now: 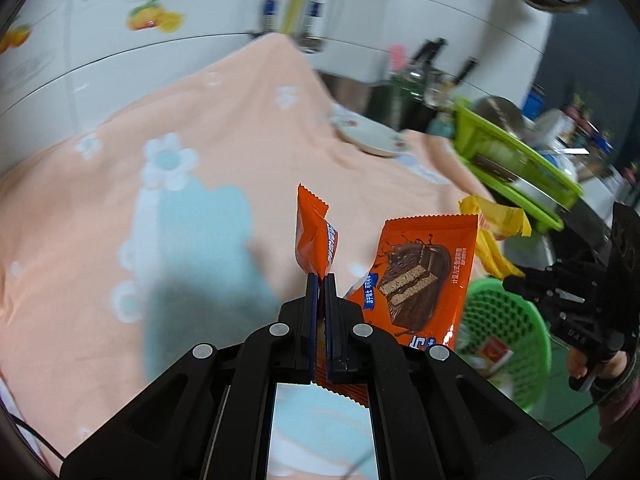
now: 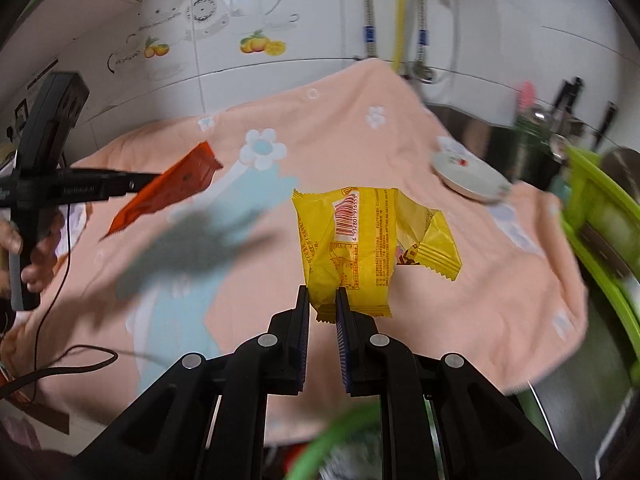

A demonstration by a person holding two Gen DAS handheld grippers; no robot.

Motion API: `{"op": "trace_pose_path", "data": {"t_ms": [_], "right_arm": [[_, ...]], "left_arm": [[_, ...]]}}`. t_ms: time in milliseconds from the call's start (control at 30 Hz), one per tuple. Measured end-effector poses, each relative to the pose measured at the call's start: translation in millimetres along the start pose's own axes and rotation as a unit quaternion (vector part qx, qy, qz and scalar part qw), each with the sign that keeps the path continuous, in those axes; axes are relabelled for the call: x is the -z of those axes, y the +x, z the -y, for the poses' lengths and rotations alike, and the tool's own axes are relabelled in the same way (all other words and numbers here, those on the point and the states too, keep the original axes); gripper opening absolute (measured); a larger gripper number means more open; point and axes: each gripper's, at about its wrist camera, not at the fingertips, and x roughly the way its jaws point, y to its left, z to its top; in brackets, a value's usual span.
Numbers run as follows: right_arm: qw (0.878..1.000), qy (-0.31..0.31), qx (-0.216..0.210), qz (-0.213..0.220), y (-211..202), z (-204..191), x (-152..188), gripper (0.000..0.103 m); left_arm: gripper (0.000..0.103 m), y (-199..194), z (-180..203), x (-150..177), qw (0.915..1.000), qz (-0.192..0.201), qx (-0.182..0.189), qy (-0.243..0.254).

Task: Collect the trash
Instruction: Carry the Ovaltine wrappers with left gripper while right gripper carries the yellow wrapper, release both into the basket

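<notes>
Peach cloth [image 2: 460, 280] lies open; plate [image 2: 470, 178] and green rack [image 2: 600, 216] crowd its right edge.

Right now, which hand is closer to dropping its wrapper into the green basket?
Likely the right. Its yellow wrapper hangs near the green basket, whose rim shows directly below the right gripper. The left gripper with its orange wrapper sits farther over the cloth.

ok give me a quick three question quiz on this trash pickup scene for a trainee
1. True or false: the left gripper has its jaws shut on an orange wrapper.
2. What colour is the wrapper in the right gripper?
   A. yellow  B. blue  C. white
3. Fill in: the green ____ below the right gripper already holds some trash.

Key: 1 true; 2 A; 3 basket
</notes>
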Motion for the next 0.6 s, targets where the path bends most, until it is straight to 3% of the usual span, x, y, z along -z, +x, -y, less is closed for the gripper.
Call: {"op": "trace_pose_path", "data": {"t_ms": [233,600], "right_arm": [[0.998,0.033,0.044,-0.001,-50,23,58,0.013],[0.992,0.104,0.075,-0.014,-84,56,124,0.014]], "left_arm": [[0.001,16,65,15,0.9979,-0.015,0.050,0.039],[0.001,56,137,48,0.9895,-0.066,0.108,0.070]]}}
